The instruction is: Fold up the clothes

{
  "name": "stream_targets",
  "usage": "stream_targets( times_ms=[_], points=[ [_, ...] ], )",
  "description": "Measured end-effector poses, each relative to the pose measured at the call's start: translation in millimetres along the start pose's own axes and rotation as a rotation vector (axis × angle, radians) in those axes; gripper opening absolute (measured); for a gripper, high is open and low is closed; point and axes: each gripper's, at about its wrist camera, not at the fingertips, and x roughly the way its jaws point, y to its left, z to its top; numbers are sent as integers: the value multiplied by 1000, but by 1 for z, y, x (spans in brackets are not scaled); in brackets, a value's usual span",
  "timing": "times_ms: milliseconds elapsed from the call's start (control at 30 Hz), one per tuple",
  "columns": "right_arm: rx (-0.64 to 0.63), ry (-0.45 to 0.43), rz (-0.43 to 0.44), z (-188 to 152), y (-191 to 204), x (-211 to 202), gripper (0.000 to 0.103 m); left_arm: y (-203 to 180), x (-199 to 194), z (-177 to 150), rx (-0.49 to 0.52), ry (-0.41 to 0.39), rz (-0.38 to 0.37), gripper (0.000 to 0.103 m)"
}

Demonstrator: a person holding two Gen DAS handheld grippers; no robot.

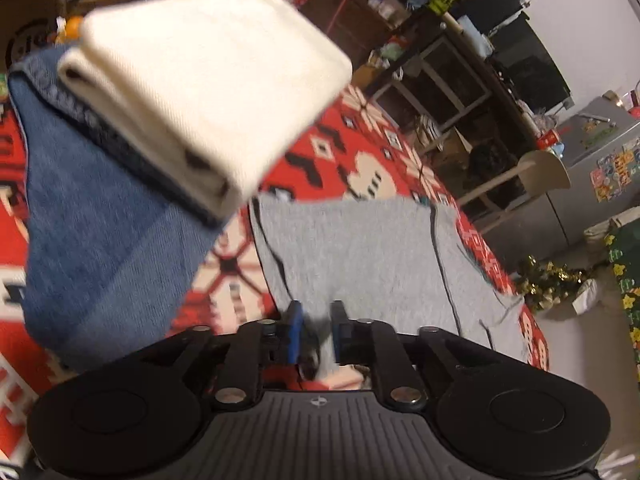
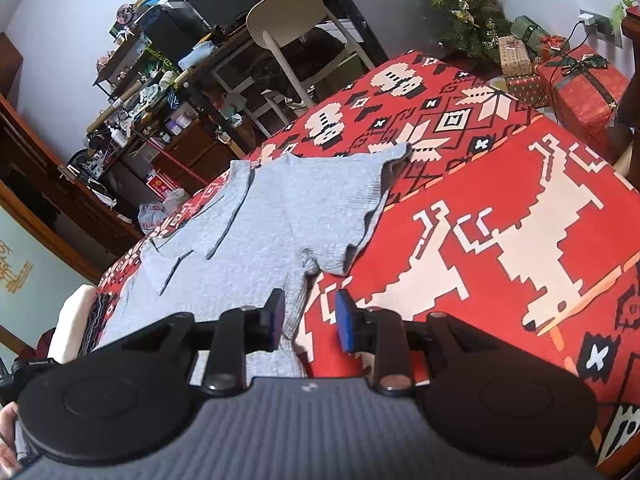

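A red patterned blanket (image 2: 500, 220) is covering the surface, and a grey T-shirt (image 2: 272, 216) is lying flat on it. Far left, folded white (image 1: 208, 92) and blue (image 1: 100, 232) garments are sitting stacked. The left gripper (image 1: 314, 328) is pinching the shirt's near edge; the right gripper (image 2: 308, 316) is hovering with fingers apart at its right edge. Folding appears to be just beginning; next, the right likely needs to grip.

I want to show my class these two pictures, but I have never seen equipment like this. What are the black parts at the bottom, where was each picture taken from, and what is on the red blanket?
A person holds a two-finger gripper in each hand; each picture comes from a camera on one. The left gripper seems to pinch the grey shirt. The right gripper is open over its edge. Folded white cloth lies on blue cloth, on the red patterned blanket.
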Motion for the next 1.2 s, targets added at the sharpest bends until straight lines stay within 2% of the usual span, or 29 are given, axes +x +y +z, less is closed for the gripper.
stream_targets(
  times_ms=[100,267,433,500,533,633,767,1000,1100,1200],
  points=[
    [4,1,6,0,0,1,30,1,4,9,3,-22,12,23],
    [2,6,11,-1,2,1,31,6,14,16,-24,-1,25,23],
    [6,2,10,0,1,0,31,3,19,21,-28,4,53,21],
    [5,4,11,1,1,0,32,0,21,22,-16,0,64,17],
    [4,5,12,1,2,1,32,-2,23,22,-1,-1,73,1],
    [4,7,14,0,2,1,32,-4,21,19,41,-26,95,1],
    [4,8,13,-1,3,0,32,-12,8,16,156,-90,135,1],
    [3,6,19,-2,5,-1,33,-5,19,12,268,-96,216,1],
    [-5,9,19,-3,7,-1,33,-18,24,7,364,-100,257,1],
    [-9,10,14,-3,8,-2,33,-20,26,7,371,-82,244,3]
  ],
)
